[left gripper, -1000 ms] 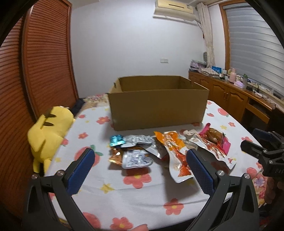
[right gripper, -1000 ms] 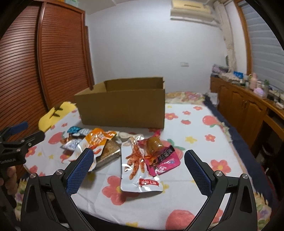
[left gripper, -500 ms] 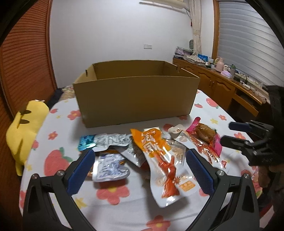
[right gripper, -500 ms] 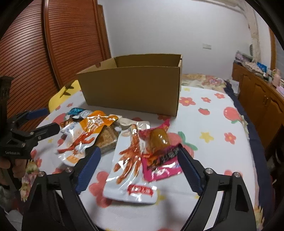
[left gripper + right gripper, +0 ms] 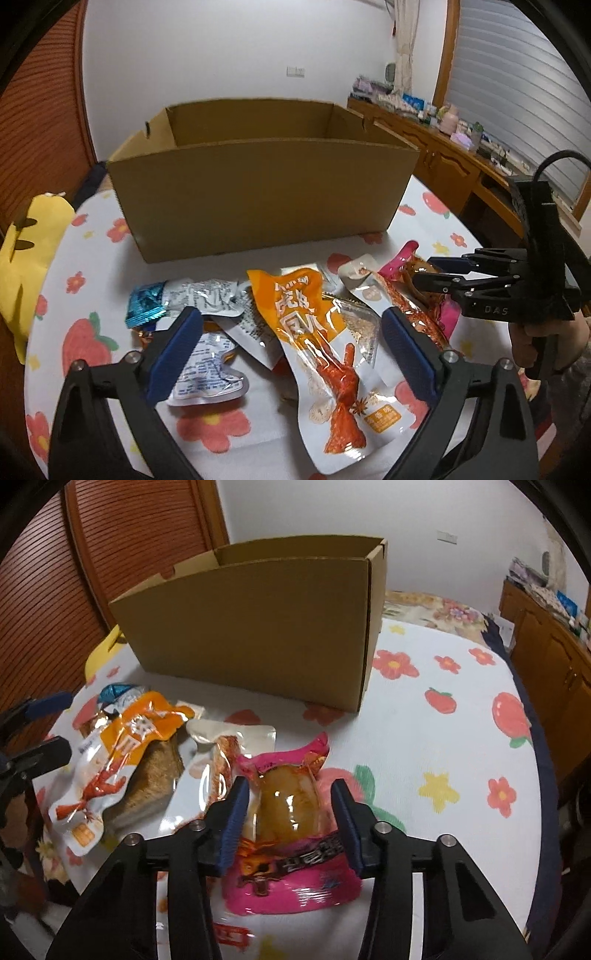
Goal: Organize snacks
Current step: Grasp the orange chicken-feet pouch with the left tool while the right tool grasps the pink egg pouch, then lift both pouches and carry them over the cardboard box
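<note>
Both claws point steeply down at the worktop [image 5: 436, 738].

Right claw [image 5: 288, 812]: jaws closing around the pink snack pouch [image 5: 291, 849]; whether the pads touch it cannot be told.

Left claw [image 5: 291, 350]: jaws wide, closing slightly, straddling the orange snack pouch [image 5: 325, 354] without contact.

The open cardboard box [image 5: 258, 192] stands just behind the snack pile. Clear worktop lies right of the box.

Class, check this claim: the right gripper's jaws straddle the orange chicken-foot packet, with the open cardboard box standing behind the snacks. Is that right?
Not quite. In the right wrist view, the right gripper has its closing jaws on either side of the pink packet, not the orange chicken-foot packet, which lies off to the left. The open cardboard box does stand behind the snacks.
</note>
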`<state>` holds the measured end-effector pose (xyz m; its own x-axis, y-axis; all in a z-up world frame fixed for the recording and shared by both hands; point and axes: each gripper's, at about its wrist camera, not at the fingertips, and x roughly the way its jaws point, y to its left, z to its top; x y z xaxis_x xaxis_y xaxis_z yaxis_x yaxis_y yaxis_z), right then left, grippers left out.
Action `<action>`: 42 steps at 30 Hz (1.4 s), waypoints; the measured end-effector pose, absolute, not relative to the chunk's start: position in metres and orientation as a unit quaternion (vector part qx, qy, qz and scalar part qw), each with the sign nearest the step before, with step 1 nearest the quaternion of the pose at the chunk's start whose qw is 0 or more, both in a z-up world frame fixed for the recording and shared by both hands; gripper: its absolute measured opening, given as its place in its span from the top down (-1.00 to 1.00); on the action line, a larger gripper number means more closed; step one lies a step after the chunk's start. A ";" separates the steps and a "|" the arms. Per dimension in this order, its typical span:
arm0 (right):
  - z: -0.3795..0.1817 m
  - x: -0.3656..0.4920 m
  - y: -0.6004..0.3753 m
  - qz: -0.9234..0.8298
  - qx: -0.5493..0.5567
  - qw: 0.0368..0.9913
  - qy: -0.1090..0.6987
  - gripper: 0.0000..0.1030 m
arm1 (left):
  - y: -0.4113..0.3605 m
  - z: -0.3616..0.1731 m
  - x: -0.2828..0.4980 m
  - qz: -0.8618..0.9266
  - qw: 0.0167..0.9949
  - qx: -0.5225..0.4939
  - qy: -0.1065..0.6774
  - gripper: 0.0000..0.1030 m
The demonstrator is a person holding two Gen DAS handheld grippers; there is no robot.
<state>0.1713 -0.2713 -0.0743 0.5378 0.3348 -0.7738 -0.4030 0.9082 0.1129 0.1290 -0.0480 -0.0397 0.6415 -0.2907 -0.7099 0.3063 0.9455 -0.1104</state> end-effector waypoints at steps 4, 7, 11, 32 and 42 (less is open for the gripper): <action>-0.078 0.176 -0.281 0.227 -0.020 0.869 0.439 0.06 | -0.054 -0.045 0.139 -0.170 0.893 0.019 0.417 -0.76; -0.083 0.179 -0.287 0.233 -0.001 0.868 0.438 -0.02 | -0.059 -0.050 0.148 -0.173 0.880 0.025 0.442 -0.56; -0.089 0.179 -0.297 0.244 0.027 0.870 0.427 -0.05 | -0.068 -0.055 0.157 -0.169 0.871 0.039 0.460 -0.55; -0.087 0.178 -0.289 0.237 0.011 0.875 0.422 -0.05 | -0.065 -0.057 0.159 -0.184 0.873 0.057 0.448 0.07; -0.084 0.178 -0.281 0.230 -0.024 0.877 0.420 -0.06 | -0.041 -0.044 0.149 -0.188 0.889 0.008 0.418 0.07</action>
